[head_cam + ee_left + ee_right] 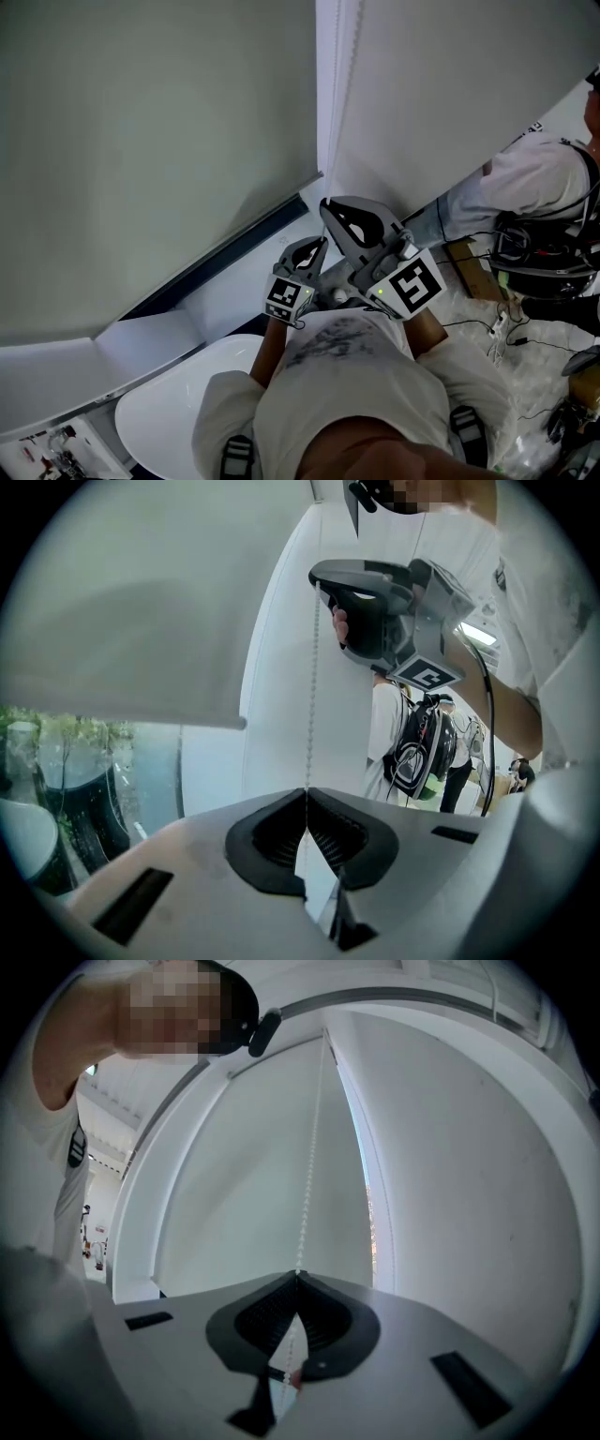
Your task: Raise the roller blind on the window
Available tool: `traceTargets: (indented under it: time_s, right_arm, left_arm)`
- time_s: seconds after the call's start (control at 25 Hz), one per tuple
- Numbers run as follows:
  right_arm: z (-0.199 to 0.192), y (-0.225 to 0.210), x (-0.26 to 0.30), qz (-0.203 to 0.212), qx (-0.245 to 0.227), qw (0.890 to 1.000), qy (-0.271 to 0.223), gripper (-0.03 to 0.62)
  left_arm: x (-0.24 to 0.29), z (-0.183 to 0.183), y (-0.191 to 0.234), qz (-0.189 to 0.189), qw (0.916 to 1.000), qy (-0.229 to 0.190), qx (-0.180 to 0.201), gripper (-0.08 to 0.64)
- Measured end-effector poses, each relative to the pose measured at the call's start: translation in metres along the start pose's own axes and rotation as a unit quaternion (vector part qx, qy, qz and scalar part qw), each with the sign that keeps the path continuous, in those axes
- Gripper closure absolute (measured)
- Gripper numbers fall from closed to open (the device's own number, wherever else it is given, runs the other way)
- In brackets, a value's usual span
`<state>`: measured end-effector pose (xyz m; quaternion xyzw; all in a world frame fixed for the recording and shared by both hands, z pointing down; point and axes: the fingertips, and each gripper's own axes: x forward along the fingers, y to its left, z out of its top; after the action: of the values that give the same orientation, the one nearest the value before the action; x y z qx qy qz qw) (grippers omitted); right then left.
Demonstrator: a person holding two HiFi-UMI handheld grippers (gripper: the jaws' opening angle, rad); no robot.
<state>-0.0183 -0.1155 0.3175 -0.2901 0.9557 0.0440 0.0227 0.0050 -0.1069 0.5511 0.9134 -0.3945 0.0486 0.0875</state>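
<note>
White fabric of the blind (141,169) at left, lowered most of the way, only a strip of window (94,761) bare under its hem. Low on the bead chain (312,686), the left claw (306,797), closed tight, probably to keep the line taut. Higher up, the right claw (297,1281), likewise clamped on the chain, apparently set for a hand-over-hand pull to wind the blind up.
</note>
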Motion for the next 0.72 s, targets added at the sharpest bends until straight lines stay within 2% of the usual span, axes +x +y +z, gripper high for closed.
traceTargets:
  time_s: [0.24, 0.48, 0.72]
  right_arm:
    - [-0.033, 0.010, -0.007, 0.008, 0.020, 1.000, 0.016, 0.531]
    - [-0.064, 0.014, -0.012, 0.006, 0.012, 0.999, 0.042, 0.531]
    - [-0.081, 0.016, -0.015, 0.004, 0.012, 0.998, 0.055, 0.531]
  left_arm:
    - [-0.001, -0.037, 0.000, 0.002, 0.9998, 0.016, -0.015, 0.551]
    - [0.002, -0.075, 0.003, 0.006, 0.9988, 0.046, -0.017, 0.549]
    - [-0.006, -0.083, 0.002, 0.006, 0.9980, 0.059, -0.022, 0.549]
